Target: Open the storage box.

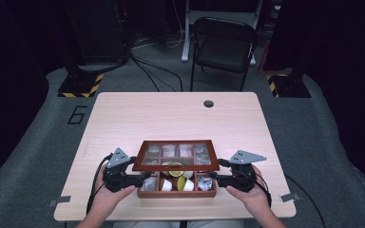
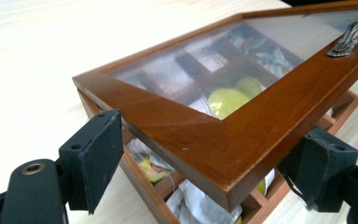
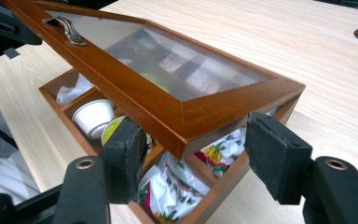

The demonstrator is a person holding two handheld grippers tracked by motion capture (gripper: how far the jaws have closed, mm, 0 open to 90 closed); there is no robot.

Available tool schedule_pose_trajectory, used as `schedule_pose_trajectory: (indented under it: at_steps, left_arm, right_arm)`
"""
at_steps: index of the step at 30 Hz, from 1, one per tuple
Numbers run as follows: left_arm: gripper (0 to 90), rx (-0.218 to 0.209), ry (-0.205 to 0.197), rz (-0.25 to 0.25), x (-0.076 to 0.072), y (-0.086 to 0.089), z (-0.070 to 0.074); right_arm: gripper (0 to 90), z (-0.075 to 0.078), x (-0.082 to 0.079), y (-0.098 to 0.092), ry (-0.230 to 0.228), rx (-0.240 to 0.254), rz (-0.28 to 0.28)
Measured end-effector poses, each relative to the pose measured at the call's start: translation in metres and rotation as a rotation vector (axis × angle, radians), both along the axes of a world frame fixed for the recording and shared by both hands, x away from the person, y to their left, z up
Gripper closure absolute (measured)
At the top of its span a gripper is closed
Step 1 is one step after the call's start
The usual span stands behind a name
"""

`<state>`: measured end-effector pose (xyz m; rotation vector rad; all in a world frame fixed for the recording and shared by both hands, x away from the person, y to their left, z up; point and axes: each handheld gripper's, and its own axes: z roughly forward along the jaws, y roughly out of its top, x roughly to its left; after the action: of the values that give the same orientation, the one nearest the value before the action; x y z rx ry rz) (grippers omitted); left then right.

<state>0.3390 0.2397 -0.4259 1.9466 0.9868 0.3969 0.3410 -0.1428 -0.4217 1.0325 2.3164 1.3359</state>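
Observation:
A brown wooden box (image 1: 176, 194) with several compartments sits near the table's front edge. Its glass-paned lid (image 1: 176, 167) is tilted up at the front and has a metal handle (image 2: 349, 37). Inside lie white cups (image 3: 93, 116), a lime-green topped cup (image 2: 228, 100) and printed sachets (image 3: 172, 191). My left gripper (image 1: 145, 176) is at the lid's front left corner, which sits between its open jaws (image 2: 205, 158). My right gripper (image 1: 212, 176) is at the front right corner. There one pad (image 3: 126, 158) is tucked under the lid's front edge and the other (image 3: 275, 158) stands beside the corner.
The light wooden table (image 1: 171, 118) has a round cable hole (image 1: 208, 103) at the back right. A dark folding chair (image 1: 223, 45) stands beyond the far edge. Stands with yellow-black striped bases (image 1: 81, 85) flank the table on the grey floor.

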Motion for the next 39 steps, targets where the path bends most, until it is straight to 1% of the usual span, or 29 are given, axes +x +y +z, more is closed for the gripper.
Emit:
schedule_pose_trajectory:
  at_steps: [3, 7, 9, 10, 13, 14, 15, 17, 18, 19, 20, 21, 23, 27, 28, 31, 33, 34, 36, 38, 39]
  left_arm:
    - [18.6, -0.014, 0.006, -0.003, 0.003, 0.001, 0.005]
    - [18.7, -0.028, 0.016, -0.003, 0.009, 0.001, 0.012]
    - [19.0, -0.029, 0.006, -0.002, 0.012, 0.001, 0.015]
    - [19.4, -0.028, 0.010, -0.006, 0.013, 0.001, 0.018]
    - [20.2, -0.024, -0.001, -0.008, 0.017, 0.001, 0.025]
    - [20.3, -0.021, -0.005, -0.011, 0.019, 0.001, 0.027]
    - [20.6, -0.026, -0.010, -0.010, 0.021, 0.001, 0.030]
    - [20.6, -0.029, -0.002, -0.012, 0.023, 0.001, 0.032]
    - [20.5, -0.030, -0.002, -0.013, 0.027, 0.001, 0.034]
    - [20.5, -0.030, -0.002, -0.013, 0.027, 0.001, 0.034]
    - [20.4, -0.028, -0.005, -0.012, 0.029, 0.001, 0.035]
    - [20.4, -0.031, -0.006, -0.008, 0.031, 0.001, 0.036]
    - [20.5, -0.034, -0.004, -0.008, 0.036, 0.001, 0.039]
    - [23.4, -0.057, -0.010, -0.012, 0.046, -0.001, 0.045]
    - [23.4, -0.057, -0.013, -0.015, 0.048, -0.001, 0.046]
    - [23.5, -0.063, -0.023, -0.006, 0.055, -0.002, 0.049]
    - [23.5, -0.069, -0.021, -0.004, 0.058, -0.003, 0.050]
    - [23.4, -0.071, -0.025, -0.003, 0.060, -0.004, 0.050]
    - [23.4, -0.074, -0.030, -0.001, 0.064, -0.005, 0.051]
    - [23.4, -0.084, -0.036, 0.007, 0.067, -0.005, 0.051]
    - [23.4, -0.090, -0.041, 0.012, 0.069, -0.005, 0.051]
  right_arm:
    - [37.2, 0.008, 0.006, 0.002, 0.011, 0.001, 0.000]
    - [37.1, 0.013, 0.010, 0.001, 0.020, 0.011, -0.002]
    - [36.0, 0.018, 0.014, 0.001, 0.014, 0.012, -0.014]
    - [35.6, 0.020, 0.015, 0.001, 0.010, 0.009, -0.014]
    - [35.1, 0.024, 0.018, 0.001, -0.001, 0.006, -0.021]
    - [35.1, 0.026, 0.019, 0.001, -0.001, 0.010, -0.022]
    - [35.3, 0.030, 0.022, 0.002, 0.008, 0.025, -0.021]
    - [35.3, 0.032, 0.024, 0.002, 0.011, 0.032, -0.015]
    - [35.8, 0.035, 0.027, 0.003, 0.015, 0.037, -0.014]
    - [35.8, 0.035, 0.027, 0.003, 0.015, 0.037, -0.014]
    - [35.5, 0.038, 0.031, 0.005, 0.014, 0.037, -0.011]
    - [35.5, 0.038, 0.031, 0.005, 0.014, 0.037, -0.011]
    - [35.6, 0.042, 0.034, 0.006, 0.005, 0.026, -0.013]
    - [36.5, 0.051, 0.044, 0.008, -0.018, 0.027, -0.022]
    - [36.5, 0.051, 0.044, 0.008, -0.018, 0.027, -0.022]
    - [36.6, 0.054, 0.050, 0.010, -0.025, 0.025, -0.032]
    - [37.1, 0.054, 0.055, 0.011, -0.028, 0.025, -0.043]
    - [37.3, 0.055, 0.059, 0.012, -0.023, 0.034, -0.050]
    - [37.6, 0.055, 0.062, 0.012, -0.019, 0.039, -0.052]
    - [38.3, 0.056, 0.065, 0.013, -0.008, 0.061, -0.059]
    - [38.6, 0.057, 0.067, 0.014, -0.012, 0.064, -0.062]
